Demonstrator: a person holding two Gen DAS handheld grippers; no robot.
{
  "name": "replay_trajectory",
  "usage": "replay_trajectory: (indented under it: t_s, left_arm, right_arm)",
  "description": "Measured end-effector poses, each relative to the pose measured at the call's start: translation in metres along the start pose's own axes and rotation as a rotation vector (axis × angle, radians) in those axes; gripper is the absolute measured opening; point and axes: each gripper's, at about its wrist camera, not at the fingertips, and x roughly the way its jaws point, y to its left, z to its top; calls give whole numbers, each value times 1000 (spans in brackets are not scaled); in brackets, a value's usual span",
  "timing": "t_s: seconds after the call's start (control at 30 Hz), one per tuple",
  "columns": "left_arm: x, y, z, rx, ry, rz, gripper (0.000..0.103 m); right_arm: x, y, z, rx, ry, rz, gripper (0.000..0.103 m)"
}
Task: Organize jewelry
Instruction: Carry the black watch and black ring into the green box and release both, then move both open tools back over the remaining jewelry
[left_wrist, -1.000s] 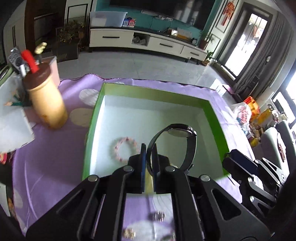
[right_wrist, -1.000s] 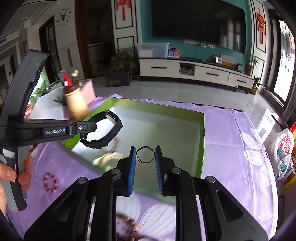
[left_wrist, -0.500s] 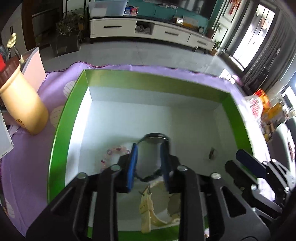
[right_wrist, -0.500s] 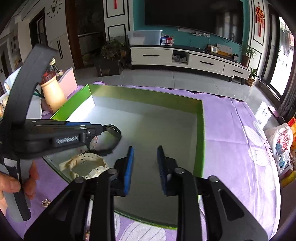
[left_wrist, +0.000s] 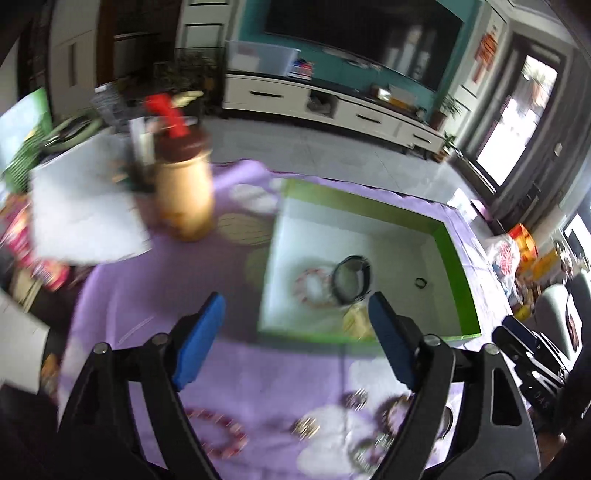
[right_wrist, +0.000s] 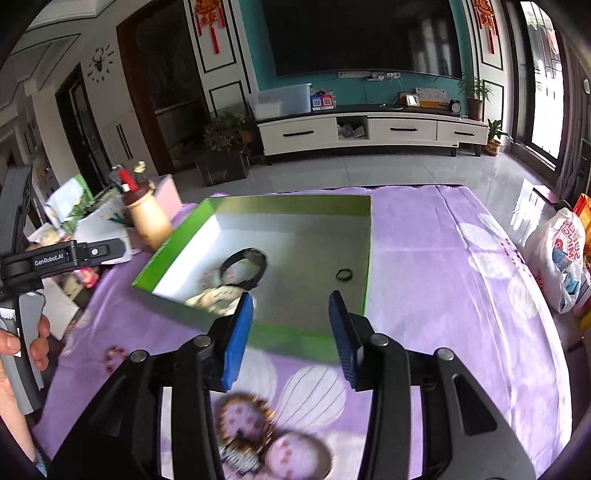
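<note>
A green box (left_wrist: 458, 258) (right_wrist: 280, 201) stands on the purple cloth. In it lie a black watch (left_wrist: 351, 277) (right_wrist: 244, 266), a pink bead bracelet (left_wrist: 313, 287), a cream watch (right_wrist: 214, 297) and a small black ring (left_wrist: 420, 283) (right_wrist: 344, 274). My left gripper (left_wrist: 295, 332) is open and empty, held above the cloth in front of the box. My right gripper (right_wrist: 291, 325) is open and empty over the box's near edge. Loose bracelets (left_wrist: 221, 432) (right_wrist: 245, 417) and rings (left_wrist: 306, 430) lie on the cloth near me.
A tan bottle with a brown cap (left_wrist: 184, 192) (right_wrist: 147, 218) stands left of the box beside a white box of pens (left_wrist: 81, 214). A plastic bag (right_wrist: 561, 254) sits at the table's right edge. The left gripper's body (right_wrist: 55, 254) shows at left.
My left gripper has let go of the black watch in the box, opened wide and pulled back. My right gripper has opened wider and drawn back; the small ring lies in the box.
</note>
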Motion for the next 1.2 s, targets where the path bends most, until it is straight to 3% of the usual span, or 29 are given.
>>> replay_trajectory:
  t_s: [0.2,0.4,0.57,0.8,0.93,1.1,1.2]
  left_arm:
    - [-34,46,-42,-76,19,52,83]
    - [-40,65,-83,-109,77,14,83]
    - [-27,62,-106,-51,118,15,83]
    - [-7,62,-109,-4,159,-41,83]
    - [-2,57,-112,48,169,-53,83]
    - [13,43,-118,141,203,-33,62]
    - [20,41,-119,152,213,-22,57]
  right_arm:
    - [-31,20,-19,5,-6,51,46]
    - [-43,44,-41,17,11,116,46]
    - [-31,64,-59,-61,70,119,46]
    - [0,68,-80,-112,190,135,46]
    - [7,69,-82,-121,211,147,46]
    - [12,68,-82,-114,218,163,46]
    - [14,70,-82,-121,224,165,46]
